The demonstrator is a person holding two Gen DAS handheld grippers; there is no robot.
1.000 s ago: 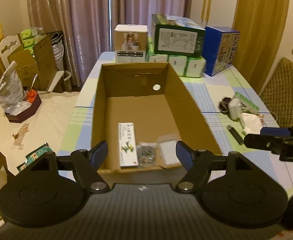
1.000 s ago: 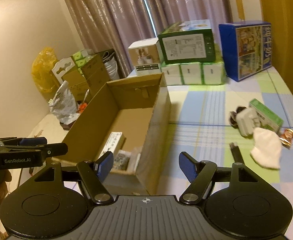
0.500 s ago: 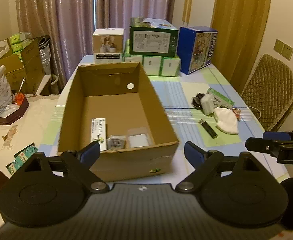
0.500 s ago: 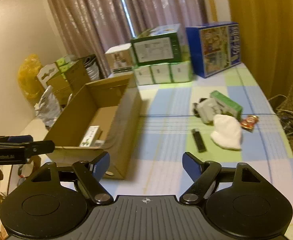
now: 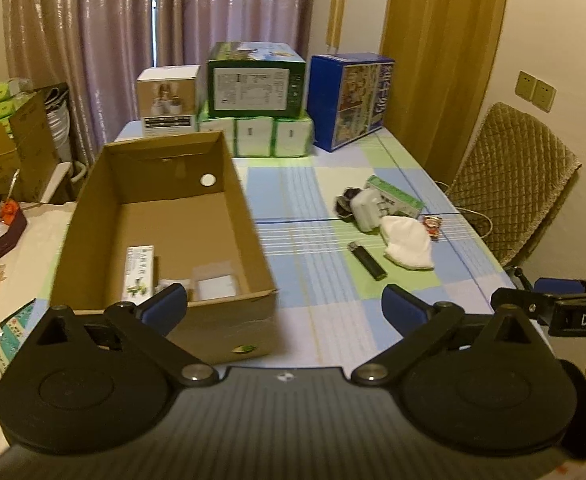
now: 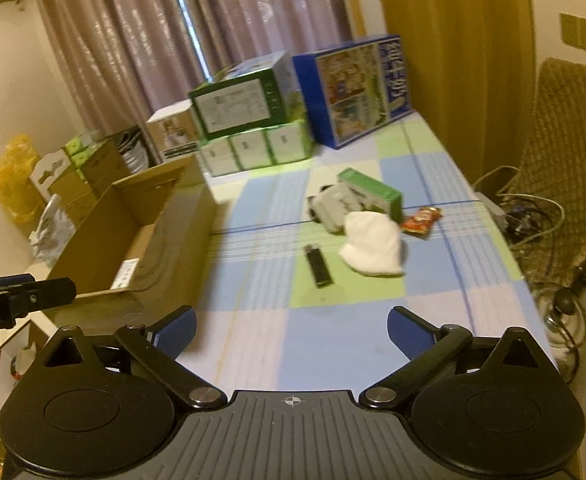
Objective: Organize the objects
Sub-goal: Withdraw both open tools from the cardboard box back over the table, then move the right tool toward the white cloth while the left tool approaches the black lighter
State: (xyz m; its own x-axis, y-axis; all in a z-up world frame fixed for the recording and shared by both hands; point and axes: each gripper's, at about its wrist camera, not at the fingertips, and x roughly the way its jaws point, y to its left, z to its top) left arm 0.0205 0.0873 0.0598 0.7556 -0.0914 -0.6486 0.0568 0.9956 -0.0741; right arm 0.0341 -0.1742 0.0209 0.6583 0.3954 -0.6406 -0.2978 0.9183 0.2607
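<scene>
Jaws of both grippers parted and empty, swung away from the box toward the loose items.

Since a second ago the left gripper [image 5: 284,306] has been drawn back from over the box [image 5: 229,322], and the right gripper [image 6: 291,326] has been turned onto the counter [image 6: 253,332], where the lighter [image 6: 319,266], white cloth [image 6: 373,249], green carton [image 6: 373,194] and red packet [image 6: 420,220] are seen lying well apart from the box. A slim carton [image 5: 139,274] and what appear to be two small packets, blurred, are already held in the box. A next pick is judged likely, with the lighter nearest.
</scene>
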